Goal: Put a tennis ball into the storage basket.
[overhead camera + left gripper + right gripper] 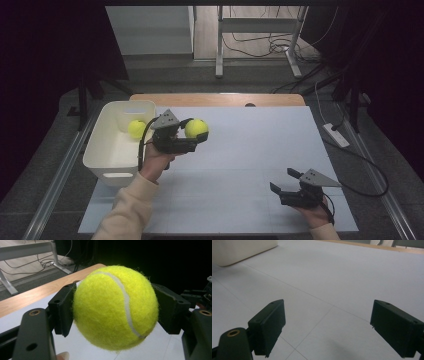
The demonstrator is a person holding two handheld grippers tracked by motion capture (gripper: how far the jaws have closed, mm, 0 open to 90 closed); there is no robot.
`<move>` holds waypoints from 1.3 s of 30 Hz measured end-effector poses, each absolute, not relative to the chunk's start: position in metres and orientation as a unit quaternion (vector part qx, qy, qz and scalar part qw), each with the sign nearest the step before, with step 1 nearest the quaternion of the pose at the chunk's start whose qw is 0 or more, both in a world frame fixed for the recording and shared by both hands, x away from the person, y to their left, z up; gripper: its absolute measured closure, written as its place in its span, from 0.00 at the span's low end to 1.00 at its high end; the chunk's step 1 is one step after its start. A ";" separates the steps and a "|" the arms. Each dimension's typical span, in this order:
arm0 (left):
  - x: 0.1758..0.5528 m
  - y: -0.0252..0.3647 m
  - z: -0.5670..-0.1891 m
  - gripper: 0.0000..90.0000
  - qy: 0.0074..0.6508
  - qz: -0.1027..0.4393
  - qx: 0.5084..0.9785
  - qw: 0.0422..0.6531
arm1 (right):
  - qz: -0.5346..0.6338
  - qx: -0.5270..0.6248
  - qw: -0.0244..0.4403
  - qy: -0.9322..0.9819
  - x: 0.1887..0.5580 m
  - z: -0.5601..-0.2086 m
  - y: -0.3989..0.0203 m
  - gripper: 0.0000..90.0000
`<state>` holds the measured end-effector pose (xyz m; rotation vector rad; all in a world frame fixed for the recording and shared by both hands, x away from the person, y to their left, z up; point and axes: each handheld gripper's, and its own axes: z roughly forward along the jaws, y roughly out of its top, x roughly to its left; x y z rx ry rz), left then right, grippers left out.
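A yellow tennis ball [196, 128] [115, 307] is clamped in my left gripper [196, 133] [115, 308], which is shut on it and holds it above the table just right of the white bin [102, 150]. Both black pads press the ball's sides. A second tennis ball [136, 128] lies inside the bin near its far end. My right gripper [284, 180] [328, 327] rests near the table's front right, open, with nothing between its jaws.
The white table surface [250, 150] stretches between the two hands. A wooden strip [215, 99] borders its far edge. The bin's corner [242, 250] shows far left in the right gripper view. Cables and a power strip [336, 134] lie on the floor at right.
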<state>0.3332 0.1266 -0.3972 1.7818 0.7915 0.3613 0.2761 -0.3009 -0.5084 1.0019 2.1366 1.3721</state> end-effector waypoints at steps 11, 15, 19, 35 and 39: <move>0.334 0.139 -0.391 0.30 0.344 0.163 0.743 0.550 | 0.491 0.360 0.204 0.767 0.276 -0.508 -0.301 0.15; 0.334 0.144 -0.389 0.30 0.349 0.168 0.740 0.550 | 0.491 0.360 0.205 0.767 0.276 -0.508 -0.301 0.15; 0.333 0.148 -0.388 0.30 0.351 0.172 0.737 0.551 | 0.490 0.360 0.204 0.767 0.276 -0.508 -0.301 0.15; 0.332 0.171 -0.381 0.30 0.371 0.192 0.722 0.551 | 0.490 0.360 0.205 0.767 0.276 -0.508 -0.301 0.15; 0.332 0.175 -0.380 0.30 0.374 0.196 0.720 0.550 | 0.490 0.360 0.205 0.767 0.276 -0.508 -0.300 0.15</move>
